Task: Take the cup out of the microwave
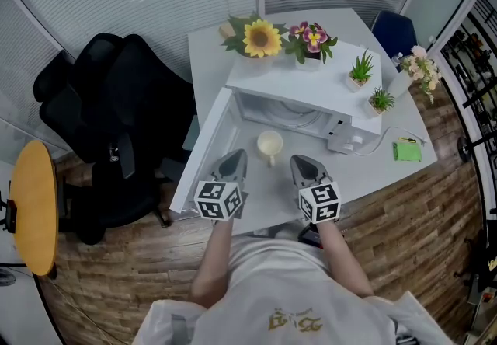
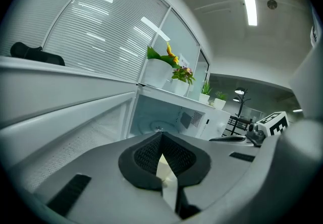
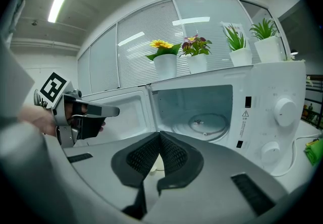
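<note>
A cream cup (image 1: 269,146) stands upright on the white table (image 1: 388,172), just in front of the open white microwave (image 1: 311,91). The microwave's door (image 1: 203,151) swings out to the left, and its glass turntable (image 3: 207,123) is bare. My left gripper (image 1: 234,159) is shut and empty, low and just left of the cup. My right gripper (image 1: 304,165) is shut and empty, just right of it. Only a pale sliver of the cup (image 2: 164,170) shows behind the left gripper (image 2: 161,134), and another sliver of the cup (image 3: 151,164) behind the right gripper (image 3: 160,133).
Potted flowers (image 1: 262,39) and small green plants (image 1: 361,70) stand on the microwave's top. A green pad (image 1: 406,151) and a cable lie on the table at the right. A black office chair (image 1: 116,118) and a yellow round stool (image 1: 35,207) stand at the left.
</note>
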Tool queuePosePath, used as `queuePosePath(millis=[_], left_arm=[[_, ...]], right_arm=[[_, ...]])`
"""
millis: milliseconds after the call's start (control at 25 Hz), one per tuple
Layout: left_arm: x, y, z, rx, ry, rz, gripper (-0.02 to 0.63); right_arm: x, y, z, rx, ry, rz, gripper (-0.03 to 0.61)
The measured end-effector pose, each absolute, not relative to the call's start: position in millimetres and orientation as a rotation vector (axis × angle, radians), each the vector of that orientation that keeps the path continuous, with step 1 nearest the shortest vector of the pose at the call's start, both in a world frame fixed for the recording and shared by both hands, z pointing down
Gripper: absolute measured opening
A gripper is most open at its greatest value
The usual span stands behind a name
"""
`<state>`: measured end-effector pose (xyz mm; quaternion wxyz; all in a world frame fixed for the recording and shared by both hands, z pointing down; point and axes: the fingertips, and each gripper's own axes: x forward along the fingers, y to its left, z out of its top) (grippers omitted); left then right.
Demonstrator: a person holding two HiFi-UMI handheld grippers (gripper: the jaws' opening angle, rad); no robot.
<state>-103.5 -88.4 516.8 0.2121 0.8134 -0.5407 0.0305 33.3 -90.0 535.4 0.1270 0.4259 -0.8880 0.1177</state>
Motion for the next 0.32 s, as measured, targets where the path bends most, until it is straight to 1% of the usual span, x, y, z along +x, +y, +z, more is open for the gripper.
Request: queuePosePath(millis=[320], left_arm=[[-103.4,-86.4,518.9,2.250,-1.502,0.084,0.014]], right_arm=[[35.4,-86.4,536.3,1.236,-2.587,0.349,0.012]])
